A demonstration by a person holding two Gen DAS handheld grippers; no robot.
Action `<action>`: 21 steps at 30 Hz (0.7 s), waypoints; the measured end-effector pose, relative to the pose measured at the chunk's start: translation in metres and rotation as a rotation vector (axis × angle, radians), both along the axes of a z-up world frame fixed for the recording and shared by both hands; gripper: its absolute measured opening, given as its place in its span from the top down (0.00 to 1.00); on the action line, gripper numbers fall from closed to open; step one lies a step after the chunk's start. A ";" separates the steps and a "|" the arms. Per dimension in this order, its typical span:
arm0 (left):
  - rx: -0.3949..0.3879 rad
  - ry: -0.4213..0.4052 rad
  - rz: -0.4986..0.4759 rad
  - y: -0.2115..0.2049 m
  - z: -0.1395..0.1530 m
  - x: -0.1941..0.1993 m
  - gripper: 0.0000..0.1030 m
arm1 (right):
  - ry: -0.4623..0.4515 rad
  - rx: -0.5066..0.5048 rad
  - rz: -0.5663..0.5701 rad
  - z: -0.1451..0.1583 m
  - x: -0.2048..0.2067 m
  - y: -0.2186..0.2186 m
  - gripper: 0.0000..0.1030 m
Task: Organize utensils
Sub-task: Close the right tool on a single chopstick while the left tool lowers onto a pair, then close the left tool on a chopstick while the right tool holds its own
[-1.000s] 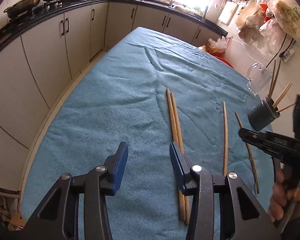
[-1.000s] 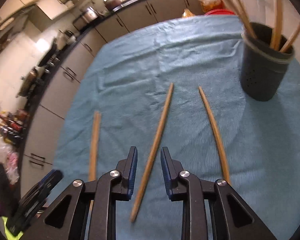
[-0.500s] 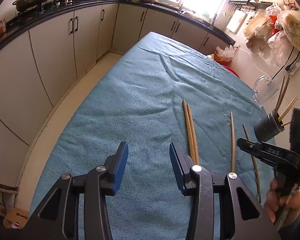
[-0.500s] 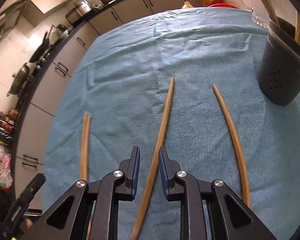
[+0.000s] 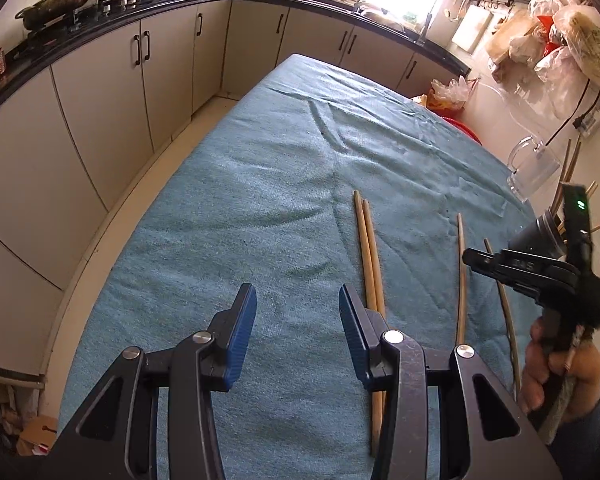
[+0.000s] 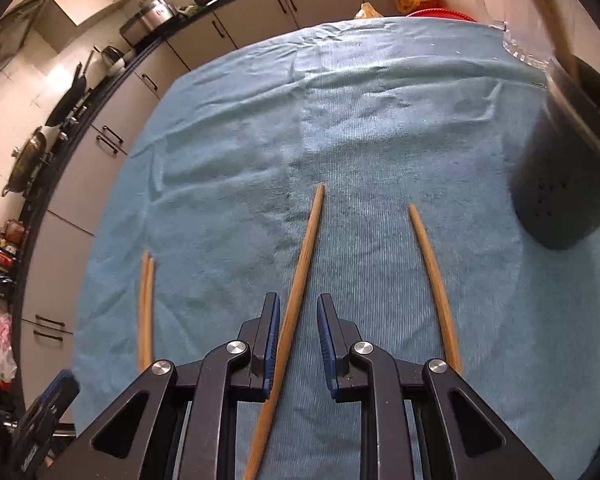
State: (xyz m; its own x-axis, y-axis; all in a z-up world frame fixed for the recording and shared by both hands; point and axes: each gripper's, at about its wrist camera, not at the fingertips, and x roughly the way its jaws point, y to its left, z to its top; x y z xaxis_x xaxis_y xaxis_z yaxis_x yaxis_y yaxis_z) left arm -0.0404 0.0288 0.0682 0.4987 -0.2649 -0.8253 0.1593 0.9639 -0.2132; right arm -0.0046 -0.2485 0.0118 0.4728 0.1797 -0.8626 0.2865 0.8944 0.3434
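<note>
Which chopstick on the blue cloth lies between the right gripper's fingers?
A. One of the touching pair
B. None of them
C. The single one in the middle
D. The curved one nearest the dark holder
C: in the right wrist view the right gripper straddles the middle chopstick, with the touching pair off to one side and the curved chopstick toward the dark holder.

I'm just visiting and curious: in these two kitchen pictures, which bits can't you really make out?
- Dark holder, right wrist view: blurred, top cut off by the picture's edge, so its contents can't be counted.
- Middle chopstick: near end hidden under the right tool; contact with the pads is unclear.
- Paired chopsticks, left wrist view: near ends covered by the left tool.
- Counter items: too small.
</note>
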 end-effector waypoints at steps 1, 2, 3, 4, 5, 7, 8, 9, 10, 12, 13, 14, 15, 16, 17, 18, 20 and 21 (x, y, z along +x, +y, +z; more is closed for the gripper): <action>0.003 0.004 -0.002 0.000 0.000 0.001 0.59 | 0.015 -0.021 0.006 -0.003 0.005 0.002 0.80; 0.003 0.006 -0.005 -0.001 0.000 0.002 0.59 | 0.011 -0.031 0.004 -0.003 0.008 0.004 0.80; 0.005 0.009 -0.011 -0.002 0.000 0.005 0.59 | 0.011 -0.038 0.010 -0.003 0.010 0.006 0.80; 0.005 0.014 -0.015 -0.004 0.000 0.007 0.59 | 0.016 -0.048 0.023 -0.003 0.012 0.009 0.80; 0.002 0.023 -0.024 -0.006 -0.001 0.010 0.59 | 0.013 -0.064 0.039 -0.001 0.013 0.014 0.90; -0.002 0.043 -0.041 -0.013 -0.004 0.018 0.60 | 0.006 -0.054 0.071 -0.001 0.012 0.022 0.92; -0.004 0.057 -0.055 -0.018 -0.007 0.023 0.60 | 0.002 -0.050 0.084 0.000 0.011 0.025 0.93; -0.001 0.068 -0.064 -0.023 -0.009 0.028 0.60 | -0.002 -0.032 0.091 0.000 0.009 0.025 0.93; 0.004 0.078 -0.070 -0.028 -0.012 0.031 0.60 | -0.015 -0.010 0.089 0.001 0.006 0.024 0.93; 0.007 0.100 -0.097 -0.040 -0.018 0.039 0.62 | -0.050 -0.004 0.087 0.007 -0.003 0.022 0.93; 0.010 0.111 -0.097 -0.046 -0.022 0.044 0.70 | -0.072 -0.001 0.084 0.011 -0.010 0.021 0.93; 0.019 0.129 -0.106 -0.053 -0.026 0.049 0.77 | -0.083 0.006 0.083 0.013 -0.013 0.019 0.93; 0.025 0.138 -0.114 -0.059 -0.029 0.053 0.79 | -0.093 0.015 0.080 0.017 -0.019 0.017 0.93; 0.037 0.142 -0.109 -0.063 -0.031 0.056 0.81 | -0.101 0.022 0.080 0.019 -0.023 0.015 0.93; 0.053 0.146 -0.100 -0.066 -0.034 0.058 0.82 | -0.110 0.029 0.081 0.023 -0.027 0.012 0.93; 0.062 0.151 -0.105 -0.071 -0.035 0.060 0.82 | -0.119 0.033 0.082 0.025 -0.030 0.012 0.93; 0.071 0.151 -0.110 -0.076 -0.038 0.062 0.82 | -0.132 0.038 0.084 0.029 -0.034 0.012 0.93; 0.082 0.145 -0.113 -0.080 -0.038 0.063 0.82 | -0.140 0.042 0.083 0.031 -0.037 0.013 0.93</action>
State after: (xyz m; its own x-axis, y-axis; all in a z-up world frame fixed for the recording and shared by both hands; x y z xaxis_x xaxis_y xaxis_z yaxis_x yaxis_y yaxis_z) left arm 0.0225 -0.0511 0.0304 0.3440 -0.2419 -0.9073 0.2409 0.9566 -0.1637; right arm -0.0415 -0.2359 0.0429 0.5703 0.2576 -0.7800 0.1593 0.8969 0.4126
